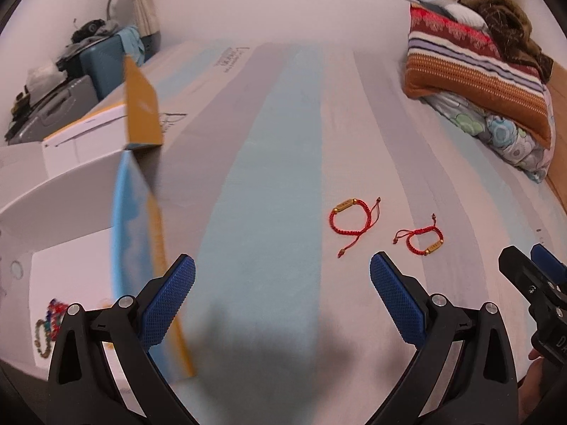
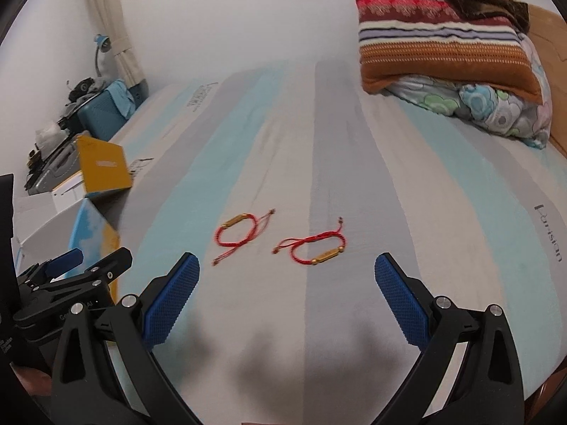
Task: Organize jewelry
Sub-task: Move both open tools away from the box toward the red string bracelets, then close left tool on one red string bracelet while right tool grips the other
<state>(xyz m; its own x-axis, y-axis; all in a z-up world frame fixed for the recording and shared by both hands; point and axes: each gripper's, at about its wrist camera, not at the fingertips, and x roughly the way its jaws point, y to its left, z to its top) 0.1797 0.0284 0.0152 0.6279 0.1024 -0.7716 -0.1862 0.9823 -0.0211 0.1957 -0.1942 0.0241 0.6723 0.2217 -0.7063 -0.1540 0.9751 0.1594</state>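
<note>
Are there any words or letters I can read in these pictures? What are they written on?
"Parisian", or close to that; the letters are blurry: on the striped bed sheet, near its right edge.
Dark print farther up the sheet: too blurred to read.
Print on the sheet beside the box: too blurred.
Small mark on the yellow box flap: too small to read.
White letters on the left gripper's body: partly hidden, unreadable.

Home bedroom; striped bed [image 2: 283,141] w/ folded blankets [image 2: 443,46].

A striped bed with bedding and clutter around it

Folded blankets [image 2: 443,46] were stacked at the far right corner of the bed [image 2: 283,141]; a desk lamp [image 2: 101,53] and blue suitcase [image 2: 102,117] stood beyond its left edge.
</note>
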